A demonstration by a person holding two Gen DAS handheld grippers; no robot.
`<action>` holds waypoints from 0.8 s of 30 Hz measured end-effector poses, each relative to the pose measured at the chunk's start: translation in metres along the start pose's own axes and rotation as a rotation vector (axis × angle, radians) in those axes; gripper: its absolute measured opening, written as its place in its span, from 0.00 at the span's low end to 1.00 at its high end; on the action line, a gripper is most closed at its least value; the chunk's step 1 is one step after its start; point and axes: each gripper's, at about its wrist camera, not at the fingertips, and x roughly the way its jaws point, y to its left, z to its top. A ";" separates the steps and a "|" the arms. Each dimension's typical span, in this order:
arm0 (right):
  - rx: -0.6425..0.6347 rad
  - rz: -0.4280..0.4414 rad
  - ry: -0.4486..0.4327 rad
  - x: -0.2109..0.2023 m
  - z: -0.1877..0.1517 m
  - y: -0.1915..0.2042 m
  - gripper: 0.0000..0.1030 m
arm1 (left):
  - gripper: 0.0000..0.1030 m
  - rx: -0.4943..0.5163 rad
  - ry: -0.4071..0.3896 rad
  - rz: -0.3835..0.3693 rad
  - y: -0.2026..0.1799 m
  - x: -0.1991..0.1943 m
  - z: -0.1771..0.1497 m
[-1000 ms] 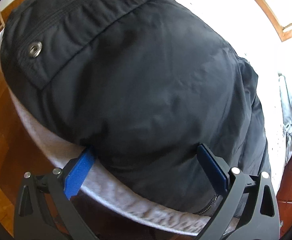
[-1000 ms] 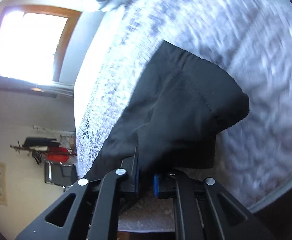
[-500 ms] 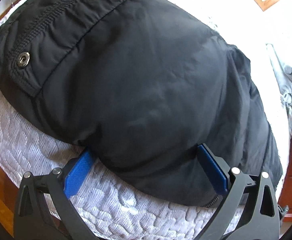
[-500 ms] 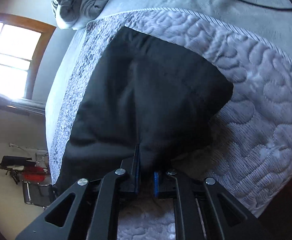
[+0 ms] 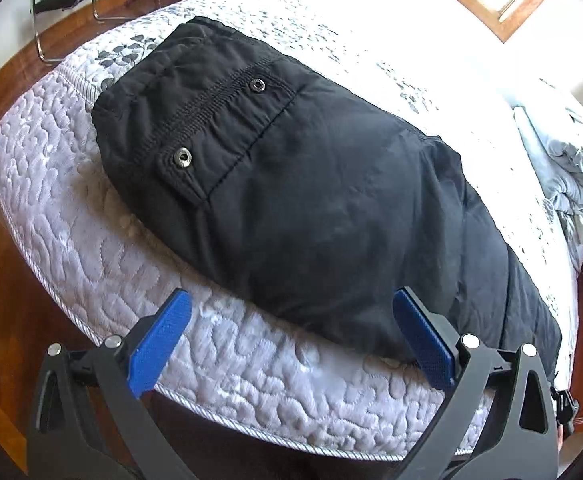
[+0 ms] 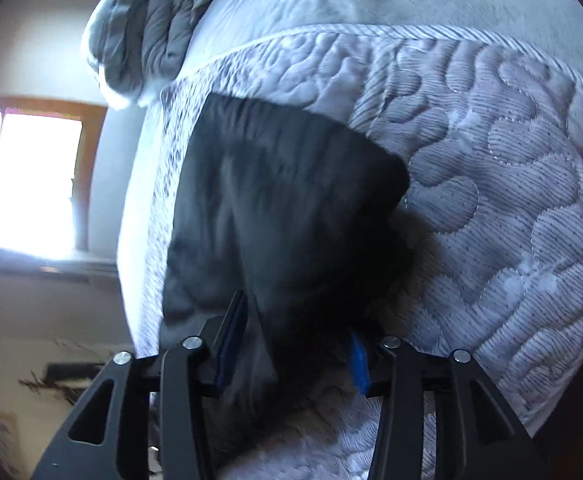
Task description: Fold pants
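Black, puffy pants [image 5: 311,184] with two metal snaps [image 5: 182,157], lying folded on a quilted white mattress [image 5: 103,264]. Left gripper [image 5: 291,336] spread wide, just short of the fabric. Right gripper [image 6: 291,344] parted around the hem.

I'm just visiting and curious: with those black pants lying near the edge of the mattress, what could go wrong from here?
1. The pants lie close to the mattress edge, so a tug might slide them toward the wooden floor.
2. The right claw stands open with fabric between its fingers; closing could bunch the cloth and spoil the fold.
3. The left claw is open at the folded edge; pushing in may drag the top layer crooked.
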 end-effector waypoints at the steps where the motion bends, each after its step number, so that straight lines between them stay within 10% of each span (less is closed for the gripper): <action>1: 0.031 0.029 -0.008 0.000 0.003 -0.004 0.45 | 0.97 -0.005 0.003 -0.005 -0.005 0.002 -0.003; 6: 0.018 0.040 -0.038 -0.007 0.003 0.004 0.19 | 0.97 -0.026 0.026 -0.037 -0.012 0.008 -0.019; 11: -0.262 -0.004 -0.125 -0.033 -0.021 0.073 0.17 | 0.97 -0.036 0.032 -0.052 -0.008 0.009 -0.028; 24: -1.124 -0.074 -0.119 -0.016 -0.213 0.292 0.17 | 0.97 -0.081 0.014 -0.097 0.011 -0.006 -0.033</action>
